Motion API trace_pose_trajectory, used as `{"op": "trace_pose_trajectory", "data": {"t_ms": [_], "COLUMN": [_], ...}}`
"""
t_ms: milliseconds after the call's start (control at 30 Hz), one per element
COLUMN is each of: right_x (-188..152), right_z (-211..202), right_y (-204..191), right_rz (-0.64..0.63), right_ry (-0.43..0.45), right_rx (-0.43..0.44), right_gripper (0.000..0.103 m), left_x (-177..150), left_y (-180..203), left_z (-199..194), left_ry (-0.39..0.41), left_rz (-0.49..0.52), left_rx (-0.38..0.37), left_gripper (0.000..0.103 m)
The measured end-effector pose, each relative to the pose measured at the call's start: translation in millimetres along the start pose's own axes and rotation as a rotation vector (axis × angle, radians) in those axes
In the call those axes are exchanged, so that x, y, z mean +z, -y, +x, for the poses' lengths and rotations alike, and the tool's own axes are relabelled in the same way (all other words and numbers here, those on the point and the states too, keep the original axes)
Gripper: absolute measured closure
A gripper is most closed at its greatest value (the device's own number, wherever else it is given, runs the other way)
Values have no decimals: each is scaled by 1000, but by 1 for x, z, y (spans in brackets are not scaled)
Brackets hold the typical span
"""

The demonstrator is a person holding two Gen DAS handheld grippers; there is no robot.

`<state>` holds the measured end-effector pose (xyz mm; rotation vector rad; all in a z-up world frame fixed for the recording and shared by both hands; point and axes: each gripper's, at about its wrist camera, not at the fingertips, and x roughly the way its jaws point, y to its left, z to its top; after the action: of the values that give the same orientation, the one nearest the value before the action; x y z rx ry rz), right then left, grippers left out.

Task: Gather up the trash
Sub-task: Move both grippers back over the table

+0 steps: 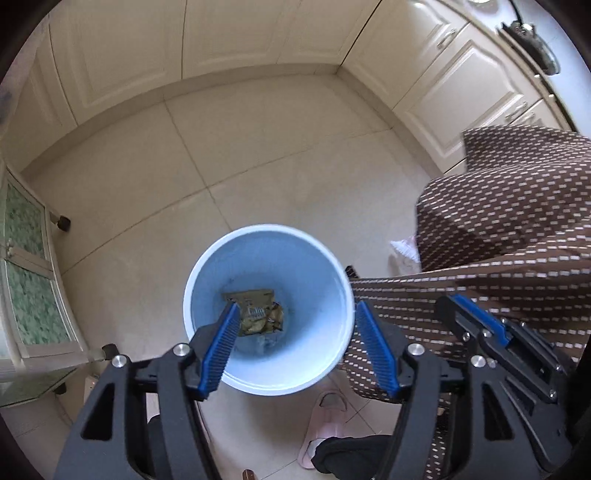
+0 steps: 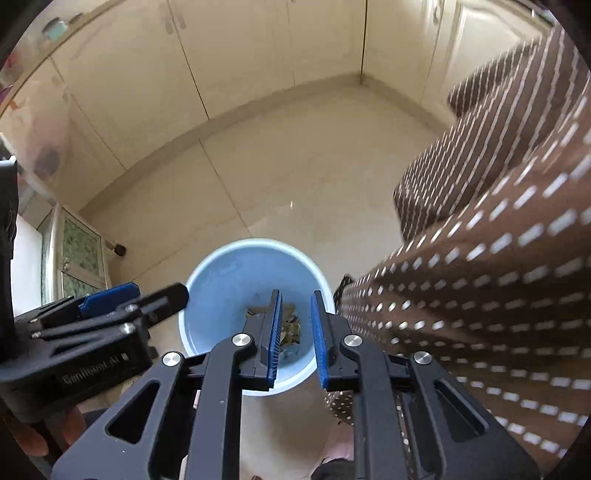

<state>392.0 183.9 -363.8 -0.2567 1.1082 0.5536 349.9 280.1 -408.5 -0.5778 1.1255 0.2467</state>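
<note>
Left hand-held gripper (image 1: 293, 341): jaws spread wide over the mouth of the bin, nothing between the blue pads; it points steeply down.
Right hand-held gripper (image 2: 295, 339): jaws nearly closed with a narrow empty gap, nothing held; it hangs over the same bin, just beside the left one.
Wrapper (image 1: 256, 312): lies at the bottom of the bin, apart from both grippers.
Wrapper, look: a crumpled gold-brown packet with a pale printed patch, partly flattened, edges folded over; its print is too small to read.
Wrapper, handling: judged very light, thin and limp; likely slick foil or film, so it could slide from ribbed pads. A raised crease or free edge would be the place to pinch if it needed lifting again.
Bin (image 1: 332, 266): round, pale blue inside with a white rim, upright on the tiled floor (image 1: 258, 166); judged light and stiff, easily tipped if a jaw knocks the rim.
Surroundings: a brown patterned cloth (image 1: 498, 229) drapes just right of the bin; cream cabinets (image 1: 229, 33) stand behind.
Progress: this piece looks to be already binned.
</note>
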Motion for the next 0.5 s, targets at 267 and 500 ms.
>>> {"op": "trace_pose_trajectory", "data": {"t_ms": [267,500], "right_x": [17,-11], "right_z": [-134,-275], "right_y": [1,40], "right_rz": [-12,36], "right_ry": [258,503], "right_rx": [-53,-168], "right_gripper": [76,62], "left_x": [2,-19], "left_y": [49,131], "left_z": [-132,-237], "left_ry": [237,412], "left_rz": [81,245], "left_rx": [-85,-178], "left_gripper": [39,35]}}
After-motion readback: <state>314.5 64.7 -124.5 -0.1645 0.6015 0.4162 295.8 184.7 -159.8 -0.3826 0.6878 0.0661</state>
